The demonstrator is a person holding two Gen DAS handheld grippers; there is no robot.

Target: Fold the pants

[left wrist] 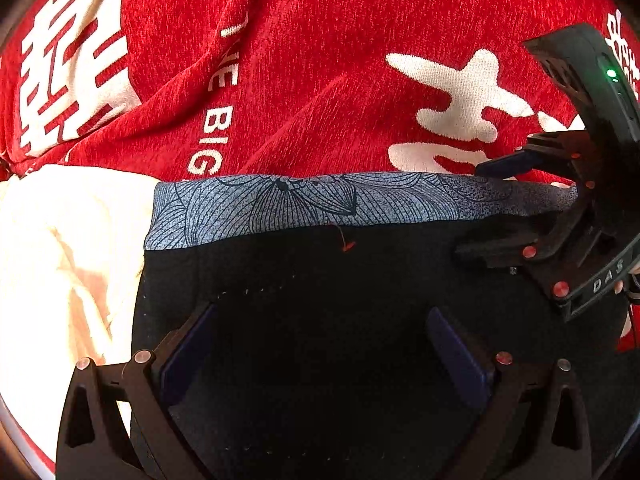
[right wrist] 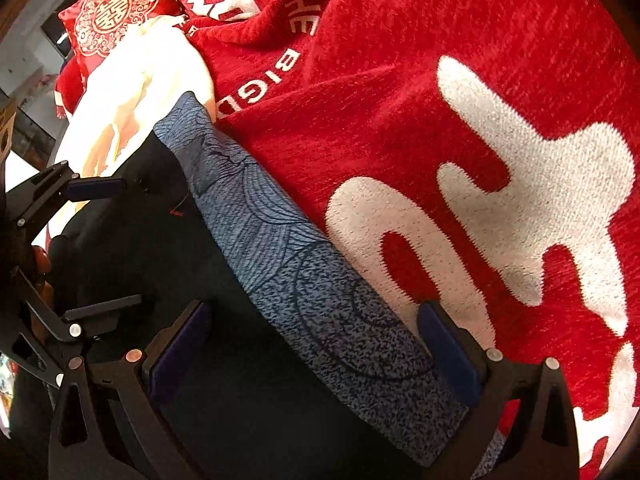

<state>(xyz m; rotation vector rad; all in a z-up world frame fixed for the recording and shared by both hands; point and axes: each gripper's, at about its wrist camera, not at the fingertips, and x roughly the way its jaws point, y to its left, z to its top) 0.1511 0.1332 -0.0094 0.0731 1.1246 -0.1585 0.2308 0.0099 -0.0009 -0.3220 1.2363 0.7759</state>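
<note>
- Pants (left wrist: 320, 320): black fabric with a blue-grey line-print waistband (left wrist: 304, 208), lying flat on the red blanket (left wrist: 320, 60). Same pants in the right wrist view (right wrist: 168, 264), waistband (right wrist: 304, 276) running diagonally across the frame.
- Waistband edge is the far side of the pants, butted straight against open red blanket with white lettering (right wrist: 500, 200).
- Small red thread tag (left wrist: 347, 245) on the black fabric just below the waistband, roughly mid-width.
- Cream cloth (left wrist: 68, 264) bunched just beside the pants' left end, touching the waistband corner; also on the blanket.
- Red embroidered pillow (right wrist: 116, 12) past the cream cloth, well apart from the pants.
- Left gripper (left wrist: 320, 360): fingers spread wide, both blue pads over the black fabric below the waistband, nothing pinched between them. Can't tell whether the tips touch the fabric.
- Left gripper in the right wrist view (right wrist: 104, 248): at the pants' left side, fingers apart, one near the cream cloth, one lower on the black fabric.
- Right gripper (right wrist: 316, 352): fingers spread, straddling the waistband at its right end — left pad (right wrist: 180, 352) over black fabric, right pad (right wrist: 448, 356) at the waistband/blanket border. Not clamped.
- Right gripper in the left wrist view (left wrist: 492, 212): at the waistband's right end, one finger above the band, one below, gap open.
</note>
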